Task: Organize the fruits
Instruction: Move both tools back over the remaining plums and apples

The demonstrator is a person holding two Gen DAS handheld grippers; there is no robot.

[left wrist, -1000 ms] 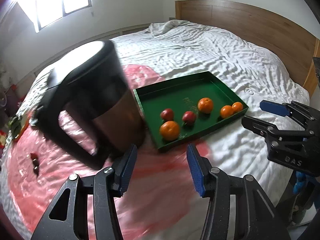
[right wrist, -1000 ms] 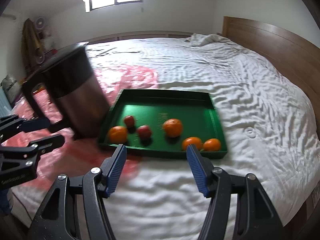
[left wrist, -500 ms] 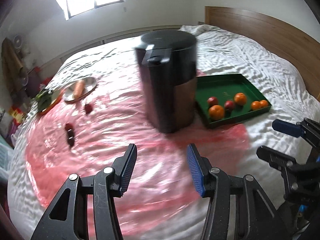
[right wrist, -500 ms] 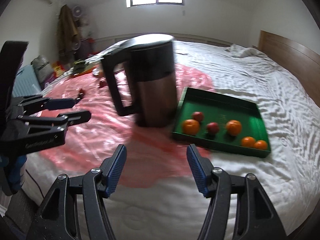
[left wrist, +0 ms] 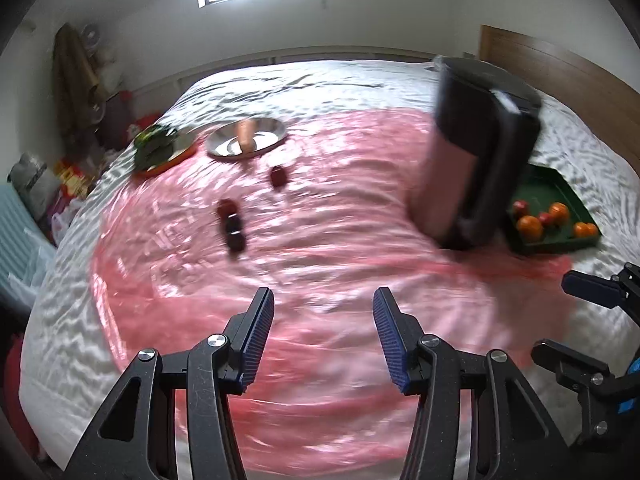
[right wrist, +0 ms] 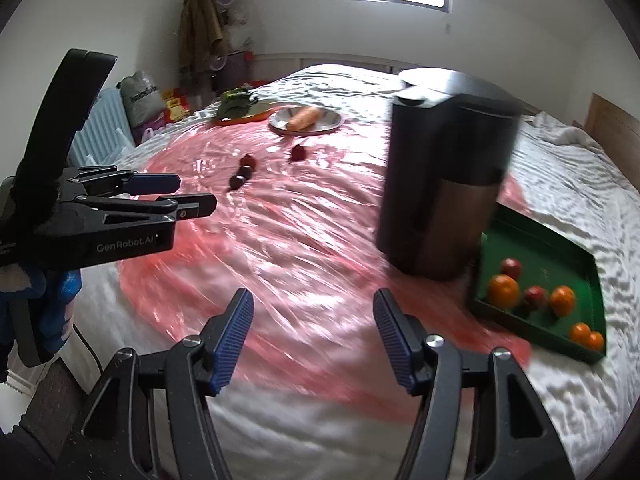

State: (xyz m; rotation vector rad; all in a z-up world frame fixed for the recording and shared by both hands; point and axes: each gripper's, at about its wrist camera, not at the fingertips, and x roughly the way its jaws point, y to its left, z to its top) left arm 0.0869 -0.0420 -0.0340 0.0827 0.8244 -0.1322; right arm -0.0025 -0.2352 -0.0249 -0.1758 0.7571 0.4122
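A green tray point(left wrist: 560, 184) point(right wrist: 544, 248) on the bed holds oranges point(right wrist: 503, 290) and small red fruits point(right wrist: 511, 267). Three dark red fruits point(left wrist: 234, 224) point(right wrist: 244, 170) lie loose on the pink sheet point(left wrist: 320, 240), far ahead of both grippers. My left gripper point(left wrist: 323, 336) is open and empty above the pink sheet. My right gripper point(right wrist: 314, 336) is open and empty too, above the sheet's near edge. The left gripper also shows at the left of the right wrist view point(right wrist: 172, 196), and the right gripper at the right edge of the left wrist view point(left wrist: 576, 312).
A tall dark kettle point(left wrist: 476, 160) point(right wrist: 444, 176) stands on the sheet beside the tray's left side. A metal plate with a carrot point(left wrist: 246, 140) point(right wrist: 306, 120) and an orange plate with greens point(left wrist: 160, 148) sit at the far side. Bags and clutter line the left wall.
Both grippers have swung left, away from the tray. The kettle and tray have slid to the right of both views, and the loose red fruits and plates came into view. Both stay open.
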